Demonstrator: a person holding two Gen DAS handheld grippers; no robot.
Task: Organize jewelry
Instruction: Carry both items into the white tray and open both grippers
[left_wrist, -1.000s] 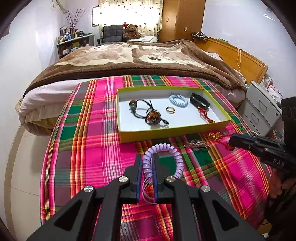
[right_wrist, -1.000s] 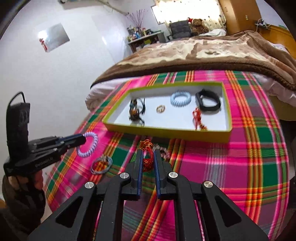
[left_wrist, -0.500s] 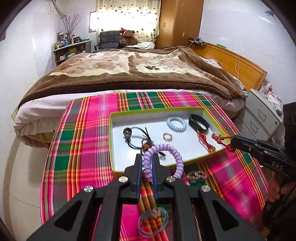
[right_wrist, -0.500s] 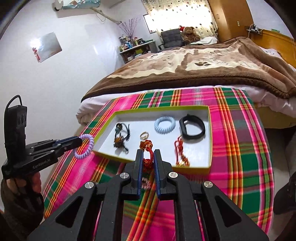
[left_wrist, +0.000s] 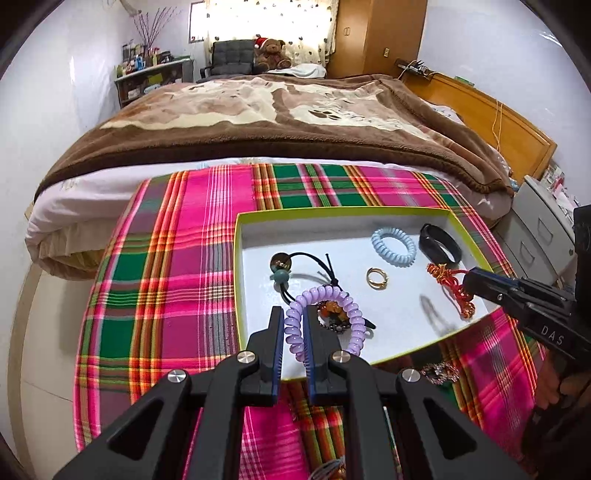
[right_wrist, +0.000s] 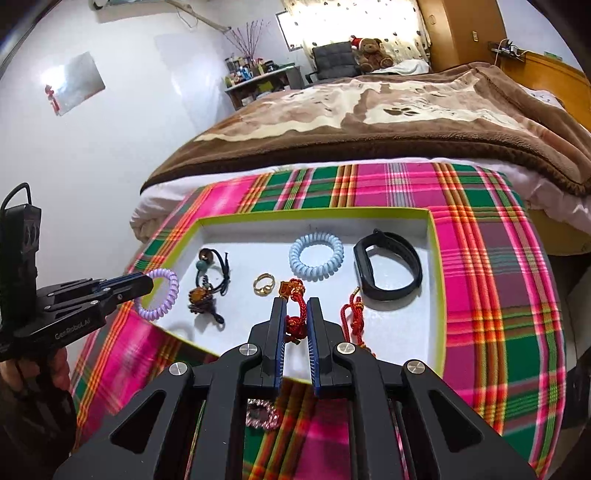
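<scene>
while a purple coil bracelet (left_wrist: 325, 321) is pinched between the closed jaws of the left gripper (left_wrist: 294, 325), it hangs over the near left part of the tray (left_wrist: 332, 212). the right gripper (right_wrist: 295, 317) is clamped on a red knotted cord (right_wrist: 297, 314) above the tray's near edge. inside lie a blue coil band (right_wrist: 316, 261), a black wristband (right_wrist: 388, 271), a gold ring (right_wrist: 263, 284) and a beaded cord (right_wrist: 208, 280). the tray sits on a plaid cloth (left_wrist: 177, 266) at the foot of a bed (left_wrist: 277, 110).
</scene>
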